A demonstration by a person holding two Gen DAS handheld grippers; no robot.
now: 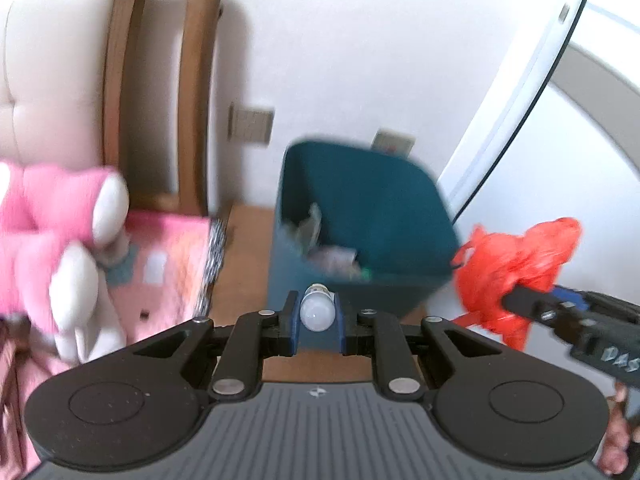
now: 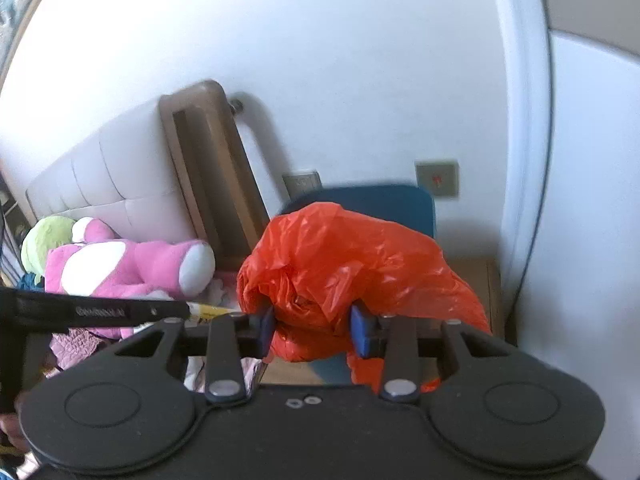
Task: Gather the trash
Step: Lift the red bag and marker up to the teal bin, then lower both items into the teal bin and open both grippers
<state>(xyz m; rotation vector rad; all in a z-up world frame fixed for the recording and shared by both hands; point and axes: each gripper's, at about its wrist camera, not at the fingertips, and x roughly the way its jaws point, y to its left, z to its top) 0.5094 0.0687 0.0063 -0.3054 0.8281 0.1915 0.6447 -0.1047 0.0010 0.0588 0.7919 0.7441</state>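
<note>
My left gripper (image 1: 317,312) is shut on a small white light bulb (image 1: 317,307), held in the air in front of a dark teal trash bin (image 1: 372,208). The bin stands on the wooden floor against the wall, with several bits of paper and wrappers inside. My right gripper (image 2: 314,322) is shut on a crumpled red plastic bag (image 2: 352,256), which hides most of the bin (image 2: 416,204) in the right wrist view. In the left wrist view the right gripper (image 1: 516,302) comes in from the right with the red bag (image 1: 516,264), beside the bin's right edge.
A bed with a pink cover (image 1: 168,264) and a pink plush toy (image 2: 128,264) lies to the left, with a wooden headboard frame (image 1: 160,80) behind. A white wall (image 2: 340,80) and a door frame (image 1: 520,100) stand at the back and right. Wooden floor (image 1: 248,248) lies between bed and bin.
</note>
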